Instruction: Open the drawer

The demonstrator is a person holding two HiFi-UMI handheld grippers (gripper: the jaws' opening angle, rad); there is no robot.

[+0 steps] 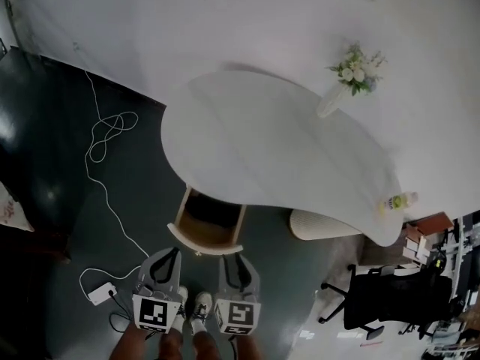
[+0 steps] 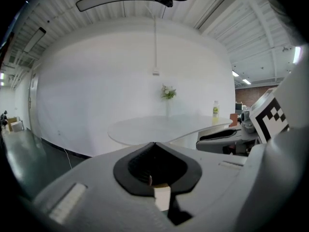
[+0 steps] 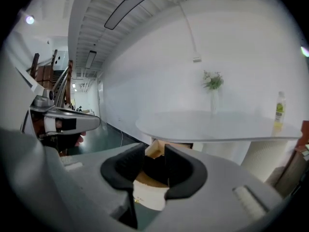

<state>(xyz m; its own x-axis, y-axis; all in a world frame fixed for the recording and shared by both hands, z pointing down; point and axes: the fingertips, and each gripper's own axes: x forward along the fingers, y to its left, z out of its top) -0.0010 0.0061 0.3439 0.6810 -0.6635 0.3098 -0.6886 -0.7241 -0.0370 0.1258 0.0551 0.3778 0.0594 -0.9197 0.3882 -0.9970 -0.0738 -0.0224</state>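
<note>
A wooden drawer with a white front stands pulled out from under the front edge of the white table. Both grippers hover side by side just in front of it, apart from it. My left gripper has its black jaws meeting at the tips, with nothing in them. My right gripper is open, and a narrow gap shows between its jaws. Through that gap I see the drawer beyond, not between the pads. The right gripper's body shows at the right of the left gripper view.
A white cable runs across the dark floor to a power adapter at the left. On the table stand a vase of flowers and a bottle. A black office chair is at the right. The person's shoes show below.
</note>
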